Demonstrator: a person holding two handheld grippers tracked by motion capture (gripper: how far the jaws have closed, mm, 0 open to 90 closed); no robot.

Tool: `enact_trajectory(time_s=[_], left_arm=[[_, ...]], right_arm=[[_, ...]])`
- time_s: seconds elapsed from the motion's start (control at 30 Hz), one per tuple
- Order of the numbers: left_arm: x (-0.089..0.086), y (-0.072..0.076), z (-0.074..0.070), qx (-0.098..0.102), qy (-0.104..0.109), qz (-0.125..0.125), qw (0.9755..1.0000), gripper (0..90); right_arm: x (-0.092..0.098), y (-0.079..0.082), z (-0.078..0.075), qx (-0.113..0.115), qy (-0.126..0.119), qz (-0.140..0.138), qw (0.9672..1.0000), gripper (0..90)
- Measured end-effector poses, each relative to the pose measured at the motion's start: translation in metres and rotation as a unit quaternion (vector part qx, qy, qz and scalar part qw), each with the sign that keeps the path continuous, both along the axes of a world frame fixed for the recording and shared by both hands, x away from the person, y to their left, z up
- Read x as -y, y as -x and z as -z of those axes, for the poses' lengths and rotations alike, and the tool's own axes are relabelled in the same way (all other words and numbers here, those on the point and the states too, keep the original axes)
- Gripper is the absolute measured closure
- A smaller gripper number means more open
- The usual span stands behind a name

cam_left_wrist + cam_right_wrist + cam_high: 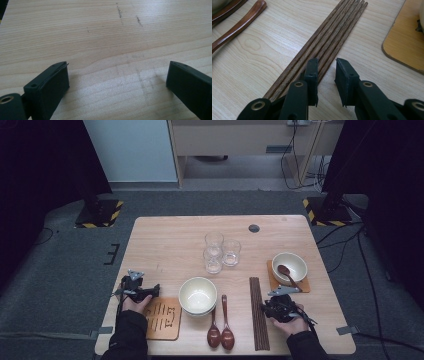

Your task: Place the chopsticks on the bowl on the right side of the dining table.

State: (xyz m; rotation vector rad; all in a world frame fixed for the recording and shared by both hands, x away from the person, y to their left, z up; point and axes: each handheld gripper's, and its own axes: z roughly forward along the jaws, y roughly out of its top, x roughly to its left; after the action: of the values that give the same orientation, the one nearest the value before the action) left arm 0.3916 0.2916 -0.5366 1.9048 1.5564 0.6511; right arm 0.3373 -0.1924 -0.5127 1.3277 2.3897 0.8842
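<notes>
Two hand-held grippers over a laid wooden table, dark chopsticks at the right one.

Surface: pale wood-grain tabletop, faintly scuffed, on grey carpet; black stands with striped bases at both far corners, cables on the floor at right. Left gripper: jaws wide apart over bare wood, nothing between them. Right gripper: jaws narrowly apart, low over the near end of the chopsticks, which lie side by side pointing away; no pad is seen pressing them. Nearby: stacked cream bowls, two brown spoons, three glasses, a bowl with spoon on a coaster, a slatted mat.
</notes>
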Motion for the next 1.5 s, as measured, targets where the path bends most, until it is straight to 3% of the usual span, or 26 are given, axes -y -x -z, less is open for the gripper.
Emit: enact_trajectory(time_s=[0.33, 0.6, 1.5], left_arm=[[0.0, 0.0, 0.0, 0.0, 0.0, 0.0, 1.0, 3.4], [0.0, 0.0, 0.0, 0.0, 0.0, 0.0, 1.0, 3.4], [0.0, 0.0, 0.0, 0.0, 0.0, 0.0, 1.0, 3.4]], right_arm=[[-0.002, -0.001, 0.001, -0.003, 0.0, -0.003, 1.0, 73.5], [0.003, -0.004, 0.003, -0.013, 0.0, 0.003, 0.9999, 80.8], [0.018, -0.006, 0.0, -0.019, 0.008, 0.028, 0.9994, 84.8]])
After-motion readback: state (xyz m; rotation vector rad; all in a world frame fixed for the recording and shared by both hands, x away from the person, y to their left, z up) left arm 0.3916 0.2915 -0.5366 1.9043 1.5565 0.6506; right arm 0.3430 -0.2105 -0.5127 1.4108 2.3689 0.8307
